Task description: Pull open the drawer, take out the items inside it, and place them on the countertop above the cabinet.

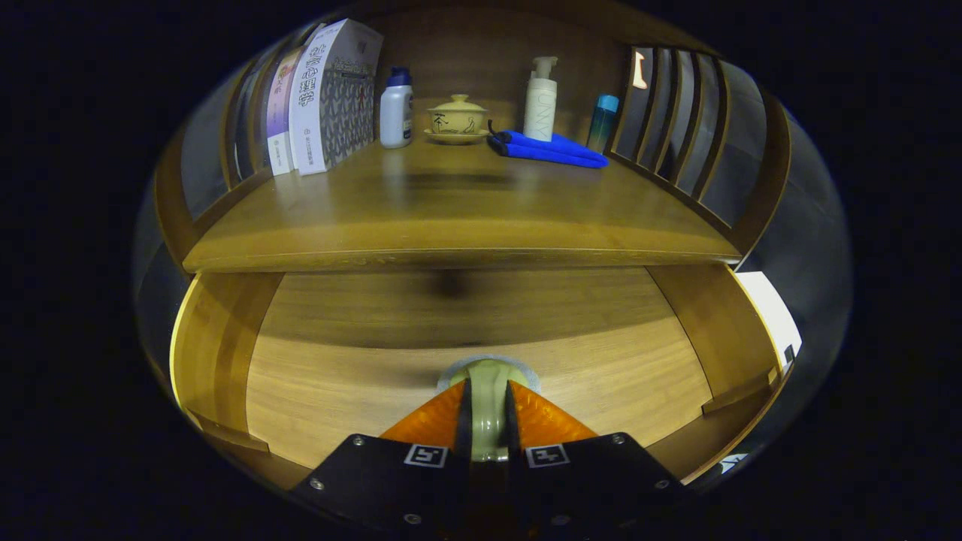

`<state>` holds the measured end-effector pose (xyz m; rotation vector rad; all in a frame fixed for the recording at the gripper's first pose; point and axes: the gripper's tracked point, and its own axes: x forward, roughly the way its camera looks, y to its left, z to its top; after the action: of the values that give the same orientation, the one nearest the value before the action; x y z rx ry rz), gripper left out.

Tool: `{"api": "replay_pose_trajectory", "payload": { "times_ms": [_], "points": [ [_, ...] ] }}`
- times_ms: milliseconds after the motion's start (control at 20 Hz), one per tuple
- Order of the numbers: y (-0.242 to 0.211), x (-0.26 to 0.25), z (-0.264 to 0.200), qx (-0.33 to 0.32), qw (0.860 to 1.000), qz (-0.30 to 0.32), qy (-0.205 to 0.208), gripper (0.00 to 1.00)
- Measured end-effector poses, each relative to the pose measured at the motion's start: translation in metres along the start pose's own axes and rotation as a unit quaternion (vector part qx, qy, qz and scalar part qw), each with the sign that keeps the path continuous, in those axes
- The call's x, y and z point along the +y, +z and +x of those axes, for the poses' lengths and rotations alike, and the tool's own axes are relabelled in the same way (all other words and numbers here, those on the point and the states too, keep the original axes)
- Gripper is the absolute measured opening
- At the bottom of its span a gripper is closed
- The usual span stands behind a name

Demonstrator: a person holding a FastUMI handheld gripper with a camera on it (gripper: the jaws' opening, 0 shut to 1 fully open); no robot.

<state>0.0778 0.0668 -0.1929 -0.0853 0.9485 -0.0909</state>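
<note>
The wooden drawer (338, 391) is pulled open below the countertop (451, 218), and its floor is bare around my fingers. My gripper (487, 385) hangs over the middle of the drawer floor, shut on a pale olive-green round object (488, 428) with a light grey rim. The object sits upright between the two fingers, its rim just past the tips. I cannot tell whether it rests on the drawer floor or is lifted off it.
At the back of the countertop stand several books (323, 98), a white bottle with a blue cap (396, 113), a lidded tea bowl (457, 119), a pump bottle (540, 101), a folded blue cloth (549, 149) and a teal bottle (603, 120). Slatted side panels (676, 128) flank the counter.
</note>
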Motion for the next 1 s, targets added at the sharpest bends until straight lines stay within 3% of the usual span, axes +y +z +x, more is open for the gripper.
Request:
{"api": "replay_pose_trajectory", "payload": {
  "times_ms": [150, 750, 1000],
  "points": [
    [0.008, -0.005, -0.005, -0.028, 1.000, -0.002, -0.012, 0.18],
    [0.084, -0.034, -0.083, -0.166, 0.985, 0.034, -0.031, 0.18],
    [0.123, -0.033, -0.084, -0.191, 0.981, 0.022, -0.026, 0.18]
  ]
}}
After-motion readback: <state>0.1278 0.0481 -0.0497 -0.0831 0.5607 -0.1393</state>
